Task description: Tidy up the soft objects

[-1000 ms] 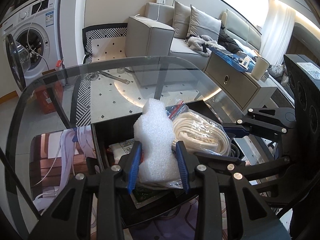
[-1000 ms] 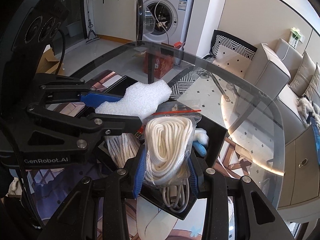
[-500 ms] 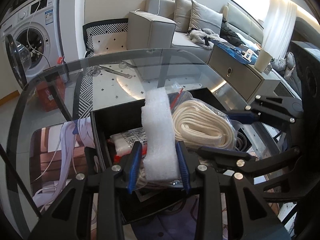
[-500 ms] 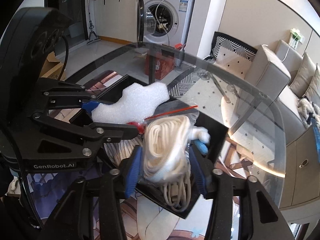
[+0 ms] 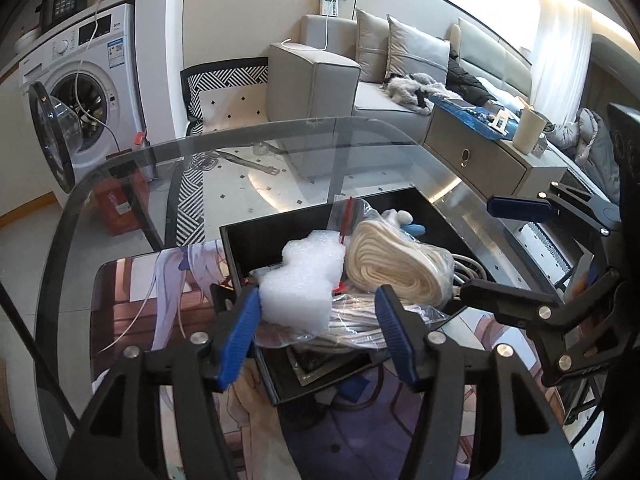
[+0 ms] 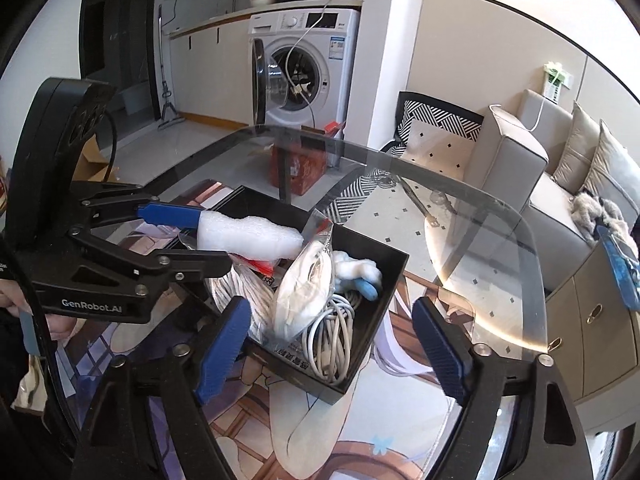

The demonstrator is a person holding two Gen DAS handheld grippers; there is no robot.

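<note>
Left claw [image 5: 318, 330]: spread apart, blue pads either side of the white foam piece; the left pad touches it, the right pad stands clear, nothing clenched.
Right claw [image 6: 332, 346]: spread wide and released, hanging just in front of the black box, holding nothing.
Foam piece [image 5: 302, 278]: white, lumpy, lying on top of the pile at the near left side of the box.
Bagged rope [image 5: 394, 262]: cream coil in a clear zip bag with a red seal, leaning just beside the foam, inside the box.
Cables [image 6: 334, 338]: white loops under the rope bag, at the box's near edge.
Plush bit [image 6: 358, 276]: white with a blue end, in the far corner of the box.
Black box [image 6: 386, 286]: open-topped, sitting on a printed mat on the glass worktop [image 5: 360, 148].
Beyond: washing machine [image 6: 310, 64] with its door open; grey sofa [image 5: 320, 80].
</note>
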